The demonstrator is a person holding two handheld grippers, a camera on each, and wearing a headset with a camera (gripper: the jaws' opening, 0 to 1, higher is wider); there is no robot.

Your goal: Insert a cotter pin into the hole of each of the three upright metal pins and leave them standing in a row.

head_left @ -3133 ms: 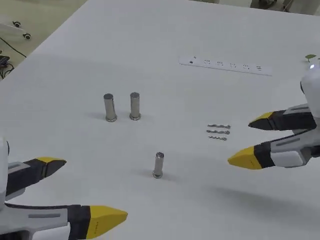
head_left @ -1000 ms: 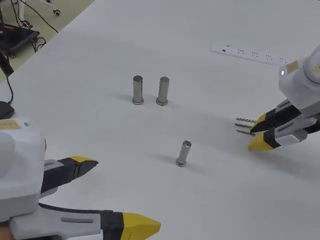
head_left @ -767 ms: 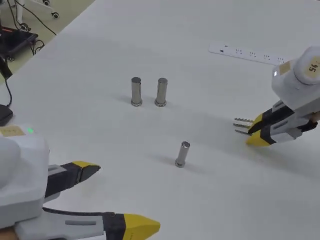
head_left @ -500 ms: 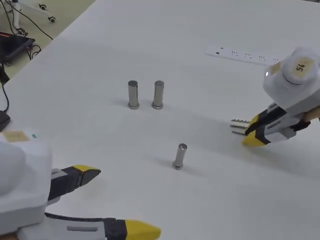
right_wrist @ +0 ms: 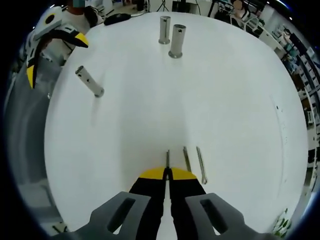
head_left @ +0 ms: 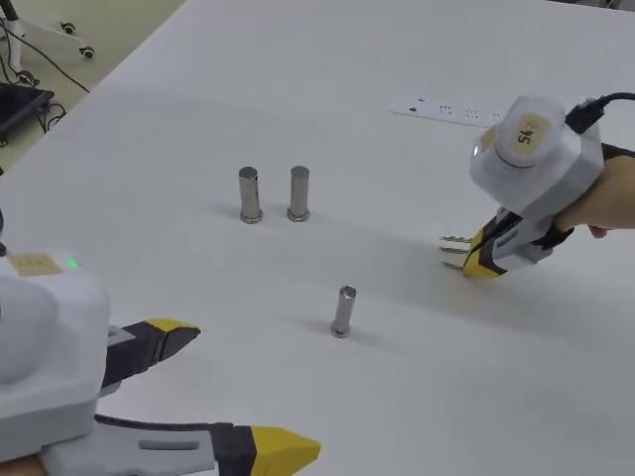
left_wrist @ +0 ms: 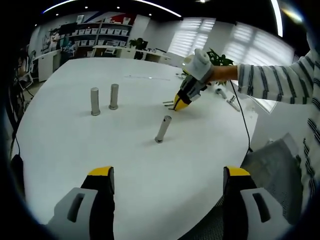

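Bench: white top; power strip lies toward the far edge.
Metal pins: all three upright. The far-left metal pin and far-right metal pin stand side by side, close but apart, mid-bench. The near metal pin stands alone, closer to the person's edge and out of line with the pair.
Cotter pins: three lie flat and parallel toward the right side of the bench, well apart from the metal pins.
Right gripper: tips down at the bench, jaws together and pinching the end of the leftmost cotter pin. The other two cotter pins lie loose just beside it.
Left gripper: jaws wide apart, holding nothing, at the near edge.
Progress: judged at the first pick-up. No metal pin carries a cotter pin yet, so all three insertions and the lining-up remain.
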